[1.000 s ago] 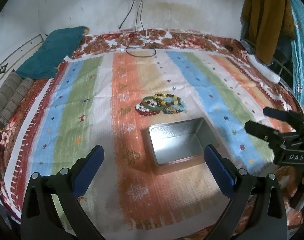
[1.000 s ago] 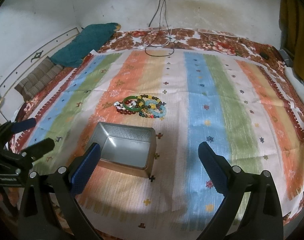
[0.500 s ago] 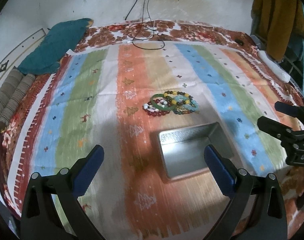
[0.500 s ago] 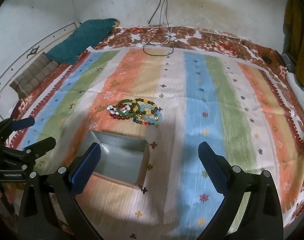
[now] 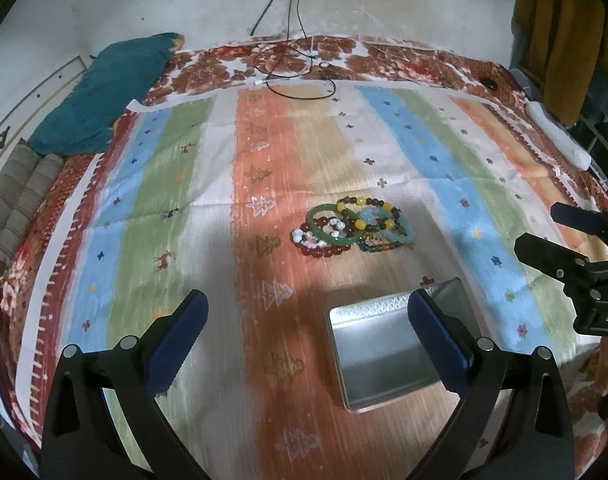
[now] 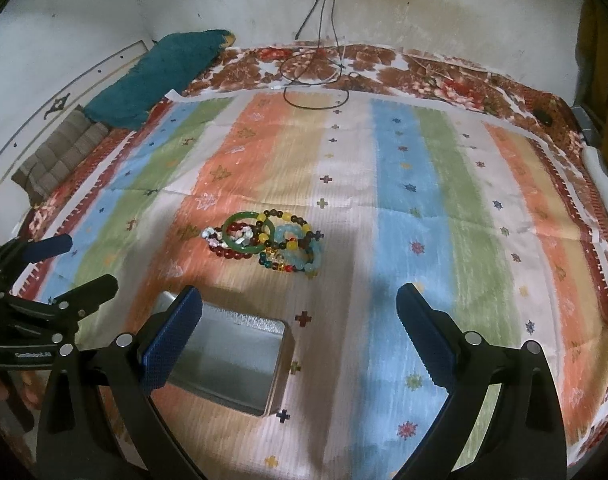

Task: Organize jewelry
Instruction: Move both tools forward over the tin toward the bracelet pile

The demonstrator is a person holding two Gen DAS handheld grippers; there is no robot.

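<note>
A pile of beaded bracelets (image 5: 353, 228) with a green bangle (image 5: 329, 229) lies on the striped cloth; it also shows in the right wrist view (image 6: 266, 242). An open, empty silver tin (image 5: 387, 356) sits nearer me, also seen in the right wrist view (image 6: 234, 364). My left gripper (image 5: 307, 338) is open and empty, above the cloth left of the tin. My right gripper (image 6: 298, 336) is open and empty, above the tin's right side. Each gripper shows in the other's view, the right one (image 5: 559, 240) and the left one (image 6: 60, 268).
The striped cloth (image 5: 164, 184) covers a bed with a floral border. A teal pillow (image 5: 108, 92) and a folded brown blanket (image 5: 16, 204) lie at the far left. Black cables (image 5: 296, 68) hang from the wall onto the far edge. Clothes (image 5: 559, 36) hang at the right.
Both grippers have moved forward toward the bracelets, so the tin and the pile sit lower and larger in both views. Both stay open and empty.
</note>
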